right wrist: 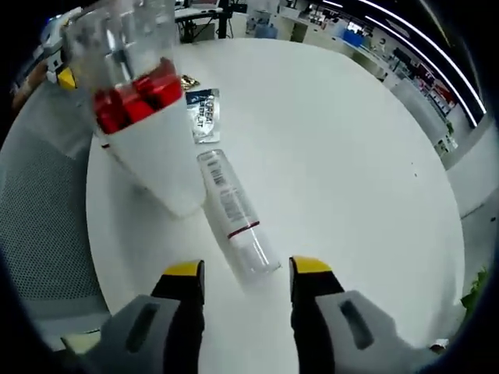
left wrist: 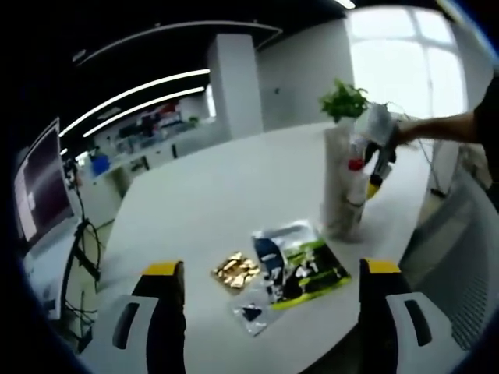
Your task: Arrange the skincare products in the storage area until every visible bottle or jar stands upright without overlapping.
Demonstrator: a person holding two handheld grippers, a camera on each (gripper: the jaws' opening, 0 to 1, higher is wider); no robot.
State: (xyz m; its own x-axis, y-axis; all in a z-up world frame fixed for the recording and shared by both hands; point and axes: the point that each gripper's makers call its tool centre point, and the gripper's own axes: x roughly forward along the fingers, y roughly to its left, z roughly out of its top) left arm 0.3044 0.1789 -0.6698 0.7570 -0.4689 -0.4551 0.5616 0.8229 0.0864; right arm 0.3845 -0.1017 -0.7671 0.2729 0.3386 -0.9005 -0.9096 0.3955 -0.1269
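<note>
Hovering over the white table point(right wrist: 351, 140), the right gripper point(right wrist: 245, 273) stands with jaws apart, holding nothing. Just beyond its tips a clear bottle point(right wrist: 234, 214) lies flat, long axis running away from the jaws, base end nearest. Beside it a white bottle with red band point(right wrist: 148, 132) stands upright, touching or nearly so. The left gripper point(left wrist: 269, 273), also parted and empty, sits well back near loose sachets point(left wrist: 300, 269); the right is judged nearer.
</note>
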